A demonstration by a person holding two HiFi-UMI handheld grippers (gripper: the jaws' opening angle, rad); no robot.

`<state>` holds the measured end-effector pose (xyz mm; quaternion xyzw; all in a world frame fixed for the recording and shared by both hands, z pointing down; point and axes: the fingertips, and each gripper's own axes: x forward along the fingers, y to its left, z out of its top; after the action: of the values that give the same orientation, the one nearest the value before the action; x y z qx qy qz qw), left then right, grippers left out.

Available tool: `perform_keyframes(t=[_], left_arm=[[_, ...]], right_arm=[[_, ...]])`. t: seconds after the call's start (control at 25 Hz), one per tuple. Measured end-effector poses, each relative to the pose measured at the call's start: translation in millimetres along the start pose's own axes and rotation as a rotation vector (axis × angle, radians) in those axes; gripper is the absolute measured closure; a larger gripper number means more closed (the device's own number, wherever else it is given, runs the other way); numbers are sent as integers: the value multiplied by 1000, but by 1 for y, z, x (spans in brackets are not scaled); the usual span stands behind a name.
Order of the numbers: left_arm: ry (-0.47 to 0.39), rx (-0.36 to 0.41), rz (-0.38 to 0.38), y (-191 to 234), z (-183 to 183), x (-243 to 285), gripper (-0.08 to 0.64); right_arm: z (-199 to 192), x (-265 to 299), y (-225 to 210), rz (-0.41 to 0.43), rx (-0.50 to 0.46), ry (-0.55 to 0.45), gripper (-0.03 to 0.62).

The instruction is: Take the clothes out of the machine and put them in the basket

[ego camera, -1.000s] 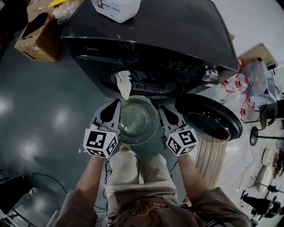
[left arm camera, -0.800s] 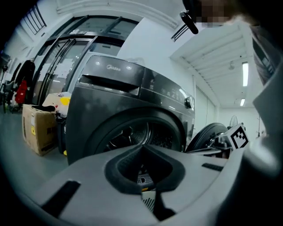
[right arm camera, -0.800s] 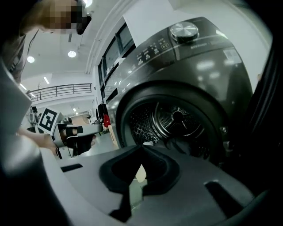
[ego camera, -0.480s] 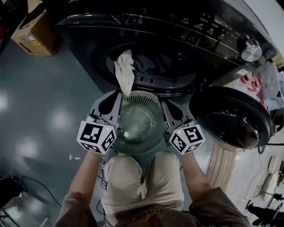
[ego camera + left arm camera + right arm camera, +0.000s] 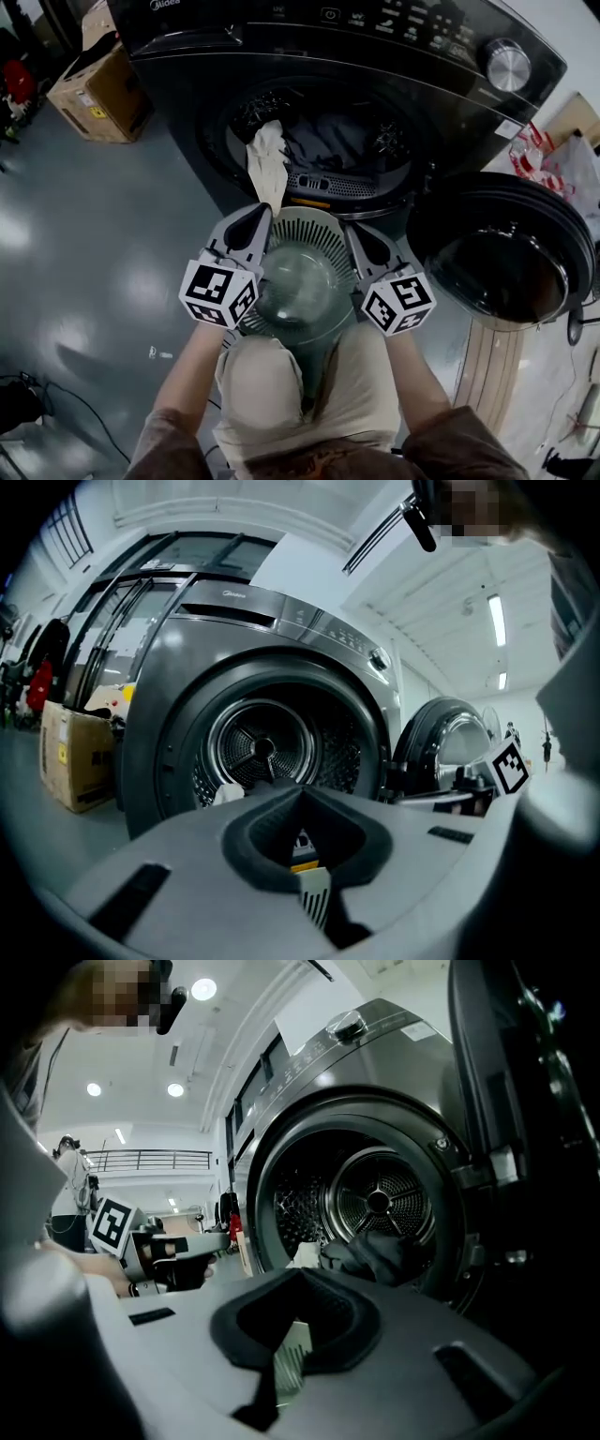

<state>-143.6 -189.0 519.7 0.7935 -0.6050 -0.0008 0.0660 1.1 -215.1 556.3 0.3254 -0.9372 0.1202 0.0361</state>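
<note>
Approach, nothing lifted yet | our left gripper (image 5: pixel 258 212), right gripper (image 5: pixel 351 230): jaws pressed together, empty, flanking basket (image 5: pixel 314 221) | next we spread jaws for white cloth (image 5: pixel 269 164) at machine (image 5: pixel 187 84) mouth

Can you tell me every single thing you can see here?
Washing machine: one, dark grey, straight ahead.
Door: one, black, swung open at right.
Knob: one, silver, machine's top right.
Cloth: one, white, hanging out of the machine.
Clothes: dark heap, inside the machine.
Basket: one, grey, slotted, just below the cloth.
Cardboard box: one, brown, far left.
Legs: two, beige trousers, bottom.
Tongs: two, grey; left tongs and right tongs flank the basket, both shut.
</note>
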Motion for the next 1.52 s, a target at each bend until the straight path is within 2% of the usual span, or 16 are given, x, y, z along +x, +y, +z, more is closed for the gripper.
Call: perform_keyframes(t=[0.64, 0.84, 1.08, 1.24, 1.52], left_arm=[[-24, 25, 69, -11, -4, -19, 550], [-26, 10, 57, -12, -7, -16, 411], [21, -26, 55, -1, -27, 5, 211], [69, -29, 68, 15, -44, 23, 198], [166, -12, 135, 58, -82, 60, 203]], right_arm=[[-7, -19, 7, 21, -28, -16, 595], [-9, -27, 7, 17, -31, -14, 595], [-7, -33, 7, 6, -33, -22, 595], [-6, -35, 6, -2, -33, -26, 595], [-11, -40, 5, -17, -24, -23, 595]])
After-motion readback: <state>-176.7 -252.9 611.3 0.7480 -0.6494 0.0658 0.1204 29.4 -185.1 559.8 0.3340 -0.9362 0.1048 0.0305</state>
